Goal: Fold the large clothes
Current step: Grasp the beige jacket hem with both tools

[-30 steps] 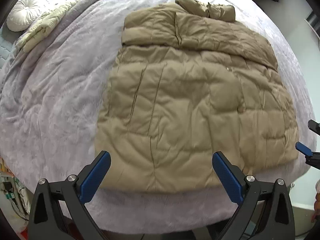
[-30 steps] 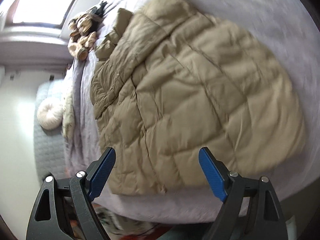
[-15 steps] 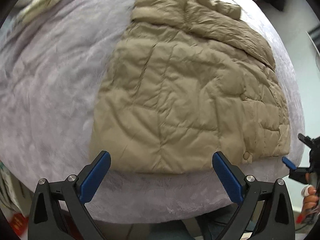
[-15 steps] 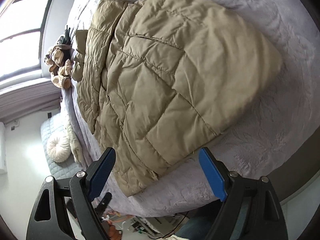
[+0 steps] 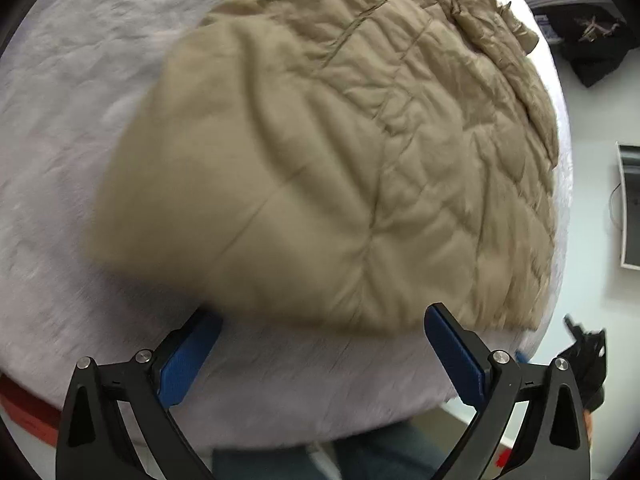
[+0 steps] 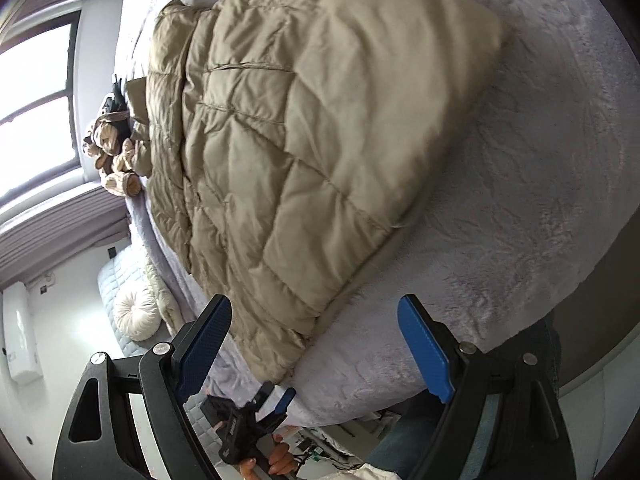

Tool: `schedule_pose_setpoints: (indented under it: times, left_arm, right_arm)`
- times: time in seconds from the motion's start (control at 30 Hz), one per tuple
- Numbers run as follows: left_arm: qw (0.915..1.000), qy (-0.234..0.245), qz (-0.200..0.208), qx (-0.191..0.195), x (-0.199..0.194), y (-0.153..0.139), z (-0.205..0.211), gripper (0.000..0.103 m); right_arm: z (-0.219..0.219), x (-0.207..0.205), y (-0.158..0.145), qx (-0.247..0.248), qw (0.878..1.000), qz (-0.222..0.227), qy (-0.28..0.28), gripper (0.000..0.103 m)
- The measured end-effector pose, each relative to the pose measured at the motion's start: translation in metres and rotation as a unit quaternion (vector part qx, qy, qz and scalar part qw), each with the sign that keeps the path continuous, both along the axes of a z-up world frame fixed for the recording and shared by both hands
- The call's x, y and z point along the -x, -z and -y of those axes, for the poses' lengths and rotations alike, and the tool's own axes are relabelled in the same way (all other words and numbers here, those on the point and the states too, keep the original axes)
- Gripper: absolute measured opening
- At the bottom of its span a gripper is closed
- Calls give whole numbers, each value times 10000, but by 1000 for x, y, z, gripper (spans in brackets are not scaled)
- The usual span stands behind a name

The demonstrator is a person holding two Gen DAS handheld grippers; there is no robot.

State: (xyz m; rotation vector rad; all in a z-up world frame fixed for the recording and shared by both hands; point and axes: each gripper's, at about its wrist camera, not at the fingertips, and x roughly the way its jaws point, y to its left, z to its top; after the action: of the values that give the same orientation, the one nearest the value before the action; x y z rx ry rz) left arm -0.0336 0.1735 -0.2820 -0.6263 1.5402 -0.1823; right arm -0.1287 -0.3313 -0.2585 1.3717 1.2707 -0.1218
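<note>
While the tan puffer jacket (image 5: 340, 152) lies flat on the lavender-covered bed (image 5: 72, 128), both the left gripper (image 5: 320, 354) and right gripper (image 6: 316, 352) hover at its 6 o'clock hem, fingers apart, empty.

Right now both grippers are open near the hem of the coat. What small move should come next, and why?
Probably ease the left gripper forward until its open jaws straddle the hem of the tan puffer coat, then close. The hem already lies just ahead of its fingertips on the grey blanket. The right gripper sits open at the near corner, gripping nothing.
</note>
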Motion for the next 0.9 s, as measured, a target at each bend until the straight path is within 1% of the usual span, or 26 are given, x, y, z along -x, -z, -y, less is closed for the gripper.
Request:
schedule_pose_setpoints:
  times: [0.1, 0.2, 0.3, 0.4, 0.5, 0.53, 0.57, 0.6, 0.63, 0.67, 0.7, 0.73, 0.77, 0.8, 0.83, 0.87, 0.9]
  left_arm:
    - [9995, -39, 259, 179, -17, -4, 11, 102]
    - [9991, -107, 332, 255, -31, -5, 16, 102]
    - [9994, -231, 203, 132, -38, 1, 20, 102]
    - [9996, -150, 257, -29, -38, 1, 32, 102]
    - [9995, -173, 263, -67, -40, 1, 35, 101]
    - [9994, -216, 258, -72, -40, 2, 33, 98]
    - [9992, -276, 249, -115, -40, 2, 29, 88]
    - [9990, -347, 225, -153, -41, 2, 26, 81]
    - [9988, -423, 215, -98, -41, 1, 21, 62]
    - [9986, -489, 223, 2, -41, 1, 15, 36]
    - [9982, -536, 232, 126, -42, 1, 10, 25]
    - [9973, -623, 266, 290, -41, -3, 3, 17]
    - [9961, -714, 334, 389, -41, -9, -1, 15]
    - [9955, -731, 421, 429, -41, -17, -2, 14]
    - [9952, -727, 498, 436, -42, -23, -3, 14]
    - [9946, -721, 608, 426, -43, -33, -2, 14]
    - [9940, -713, 720, 412, -45, -43, -2, 14]
  right_arm:
    - [1, 2, 2, 94, 10000, -31, 0, 87]
    - [5, 2, 5, 122, 9999, 41, 99, 87]
    - [10, -2, 14, 77, 9993, 184, 311, 87]
    - [15, -6, 27, 111, 9987, 167, 472, 87]
    - [20, -7, 37, 76, 9971, 234, 723, 87]
    - [22, -7, 40, 22, 9961, 283, 832, 87]
    - [23, -8, 41, -46, 9949, 360, 943, 87]
    - [25, -9, 42, -131, 9935, 469, 1028, 87]
    - [26, -11, 42, -212, 9925, 561, 1062, 87]
    - [27, -13, 42, -259, 9922, 602, 1057, 87]
    - [28, -16, 42, -323, 9921, 634, 1033, 87]
    - [29, -19, 42, -388, 9920, 650, 1011, 82]
    - [32, -22, 42, -413, 9920, 627, 1011, 75]
    - [33, -22, 42, -415, 9922, 581, 1017, 55]
    - [35, -23, 43, -439, 9923, 519, 1033, 31]
    - [38, -23, 44, -459, 9925, 446, 1041, 19]
    - [40, -24, 44, -457, 9928, 425, 1021, 13]
